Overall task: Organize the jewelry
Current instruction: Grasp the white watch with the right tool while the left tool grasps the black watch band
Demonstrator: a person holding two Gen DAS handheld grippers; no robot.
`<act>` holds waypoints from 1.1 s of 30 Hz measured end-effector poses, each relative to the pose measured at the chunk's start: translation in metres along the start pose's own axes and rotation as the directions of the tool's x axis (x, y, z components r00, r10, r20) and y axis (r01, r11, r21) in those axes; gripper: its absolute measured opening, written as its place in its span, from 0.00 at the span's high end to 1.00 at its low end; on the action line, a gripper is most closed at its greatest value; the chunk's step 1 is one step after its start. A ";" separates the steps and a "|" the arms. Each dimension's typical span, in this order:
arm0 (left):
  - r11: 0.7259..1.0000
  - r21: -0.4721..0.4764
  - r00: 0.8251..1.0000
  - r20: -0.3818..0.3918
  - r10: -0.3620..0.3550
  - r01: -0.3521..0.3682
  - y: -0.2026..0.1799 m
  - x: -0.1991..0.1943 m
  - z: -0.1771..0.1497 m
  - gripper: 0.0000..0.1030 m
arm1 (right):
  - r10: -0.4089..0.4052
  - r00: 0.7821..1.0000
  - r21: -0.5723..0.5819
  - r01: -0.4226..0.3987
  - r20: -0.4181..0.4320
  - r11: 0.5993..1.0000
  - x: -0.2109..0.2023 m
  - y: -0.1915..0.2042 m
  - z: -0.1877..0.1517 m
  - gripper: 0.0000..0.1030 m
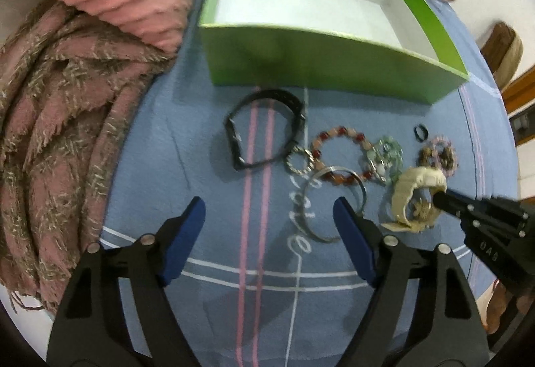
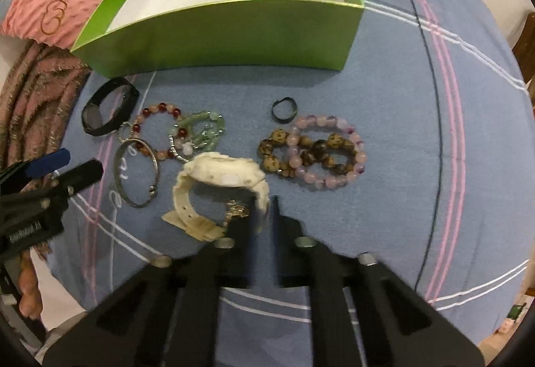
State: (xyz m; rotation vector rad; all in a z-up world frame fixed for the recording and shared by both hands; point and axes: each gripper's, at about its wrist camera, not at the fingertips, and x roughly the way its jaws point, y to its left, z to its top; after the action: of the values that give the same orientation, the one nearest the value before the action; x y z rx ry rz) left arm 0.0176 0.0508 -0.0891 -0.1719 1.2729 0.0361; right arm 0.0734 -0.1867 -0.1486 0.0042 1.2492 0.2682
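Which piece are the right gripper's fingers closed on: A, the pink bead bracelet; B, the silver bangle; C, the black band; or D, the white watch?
D: the right gripper has its fingers pinched on the strap of the white watch, while the black band, silver bangle and pink bead bracelet lie untouched on the bedsheet.

Box [image 2: 234, 32] behind jewelry; band [image 2: 110, 108] left, watch [image 2: 220, 176] front.
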 end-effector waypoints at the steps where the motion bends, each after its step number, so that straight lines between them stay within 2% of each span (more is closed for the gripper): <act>1: 1.000 -0.015 1.000 0.007 -0.006 0.007 0.005 -0.001 0.003 0.22 | 0.001 1.000 0.002 -0.001 0.000 1.000 -0.002 -0.002 0.000 0.95; 9: 0.997 -0.082 1.000 0.029 -0.007 0.009 0.024 0.001 0.024 0.22 | 0.005 1.000 0.047 -0.006 0.015 0.999 -0.018 -0.021 -0.001 0.95; 11: 0.995 -0.104 1.000 0.006 -0.004 0.004 0.028 0.009 0.031 0.28 | 0.006 1.000 0.047 -0.006 0.009 0.999 -0.016 -0.021 0.001 0.95; 13: 0.992 -0.127 1.000 -0.015 -0.021 0.019 0.029 0.019 0.039 0.43 | 0.004 1.000 0.040 -0.005 0.004 0.999 -0.013 -0.017 0.000 0.95; 18: 0.994 -0.108 0.999 -0.040 0.012 -0.016 0.023 0.038 0.050 0.54 | -0.006 1.000 0.030 0.006 0.005 1.000 -0.010 -0.006 -0.001 0.95; 20: 0.995 -0.098 0.999 -0.041 0.018 -0.022 0.021 0.041 0.051 0.62 | -0.007 1.000 0.028 0.007 0.004 1.000 -0.011 -0.006 -0.001 0.95; 22: 0.995 -0.096 0.999 -0.036 0.022 -0.026 0.019 0.044 0.055 0.75 | -0.008 1.000 0.028 0.008 0.001 1.000 -0.012 -0.006 0.000 0.95; 25: 0.995 -0.095 0.999 -0.038 0.008 -0.011 0.016 0.047 0.058 0.86 | -0.003 1.000 0.026 0.003 0.004 1.000 -0.014 -0.008 0.001 0.94; 29: 0.996 -0.090 0.999 -0.032 0.009 -0.012 0.019 0.050 0.067 0.86 | -0.011 1.000 0.014 0.011 0.008 1.000 -0.014 -0.006 0.004 0.92; 30: 0.996 -0.086 0.999 -0.031 0.012 -0.015 0.019 0.050 0.068 0.86 | -0.005 1.000 0.010 0.005 0.010 1.000 -0.015 -0.005 0.005 0.84; 31: 0.997 -0.080 0.999 -0.029 0.018 -0.020 0.018 0.052 0.074 0.86 | -0.003 1.000 0.007 0.002 0.014 1.000 -0.015 -0.004 0.005 0.80; 33: 0.997 -0.074 0.999 -0.022 0.029 -0.031 0.017 0.049 0.048 0.86 | -0.011 1.000 -0.008 0.011 0.023 1.000 -0.017 0.001 0.006 0.77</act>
State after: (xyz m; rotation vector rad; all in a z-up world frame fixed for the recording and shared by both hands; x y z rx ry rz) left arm 0.0755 0.0714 -0.1245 -0.2176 1.2962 0.1078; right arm 0.0741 -0.1885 -0.1310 -0.0066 1.2253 0.2627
